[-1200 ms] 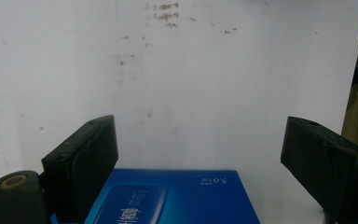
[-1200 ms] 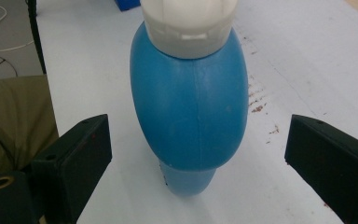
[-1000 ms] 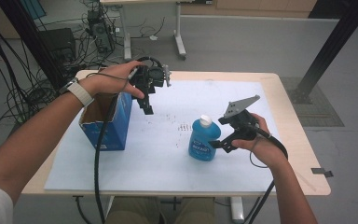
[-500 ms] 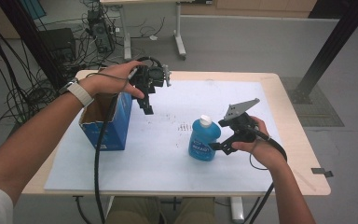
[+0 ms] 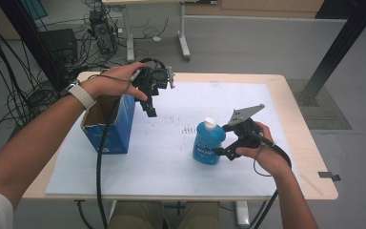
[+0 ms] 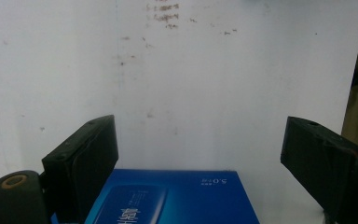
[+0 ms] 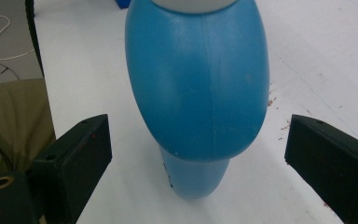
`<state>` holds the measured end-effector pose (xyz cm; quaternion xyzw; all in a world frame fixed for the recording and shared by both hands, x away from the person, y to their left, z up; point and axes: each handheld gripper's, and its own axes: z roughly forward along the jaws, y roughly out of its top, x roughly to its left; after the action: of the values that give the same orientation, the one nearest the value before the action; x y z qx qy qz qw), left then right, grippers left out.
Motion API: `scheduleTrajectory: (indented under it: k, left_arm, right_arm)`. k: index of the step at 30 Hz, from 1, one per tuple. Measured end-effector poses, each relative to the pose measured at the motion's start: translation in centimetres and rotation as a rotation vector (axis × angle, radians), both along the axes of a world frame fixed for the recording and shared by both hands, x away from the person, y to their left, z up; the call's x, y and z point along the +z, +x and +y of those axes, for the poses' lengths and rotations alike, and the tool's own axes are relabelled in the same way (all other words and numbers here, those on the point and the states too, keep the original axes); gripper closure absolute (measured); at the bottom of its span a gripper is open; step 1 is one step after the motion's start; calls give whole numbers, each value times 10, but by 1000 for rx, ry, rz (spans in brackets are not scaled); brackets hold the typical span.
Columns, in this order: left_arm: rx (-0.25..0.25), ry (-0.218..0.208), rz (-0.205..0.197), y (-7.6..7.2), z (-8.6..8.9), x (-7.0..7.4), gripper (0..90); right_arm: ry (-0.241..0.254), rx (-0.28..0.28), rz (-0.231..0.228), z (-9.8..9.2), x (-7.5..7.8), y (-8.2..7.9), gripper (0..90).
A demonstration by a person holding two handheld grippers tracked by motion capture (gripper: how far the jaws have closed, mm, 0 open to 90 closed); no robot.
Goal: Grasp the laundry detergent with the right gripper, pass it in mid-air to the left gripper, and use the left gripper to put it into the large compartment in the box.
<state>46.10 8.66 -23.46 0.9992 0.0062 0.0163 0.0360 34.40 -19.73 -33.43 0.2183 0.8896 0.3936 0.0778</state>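
Bottle point(image 7: 196, 88) seam, open right gripper point(image 7: 198, 168)

the blue box point(image 6: 177, 198) bears small upside-down print reading about "5.0"; its other lettering is unreadable.

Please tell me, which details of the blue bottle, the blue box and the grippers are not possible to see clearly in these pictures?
- Blue bottle: cap cut off by the top edge in the right gripper view; label text too small in the high view.
- Blue box: its inside is hidden by the left hand and the cable; in the left gripper view the bottom edge cuts it.
- Left gripper: jaw tips blurred in the high view.
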Motion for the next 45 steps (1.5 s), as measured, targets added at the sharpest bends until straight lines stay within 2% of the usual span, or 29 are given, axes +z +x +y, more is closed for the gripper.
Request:
scheduleTrajectory:
  k: [45]
  left_arm:
    - [3, -1, 0, 0, 1, 0, 115]
  right_arm:
    - [-1, -6, 6, 1, -2, -1, 75]
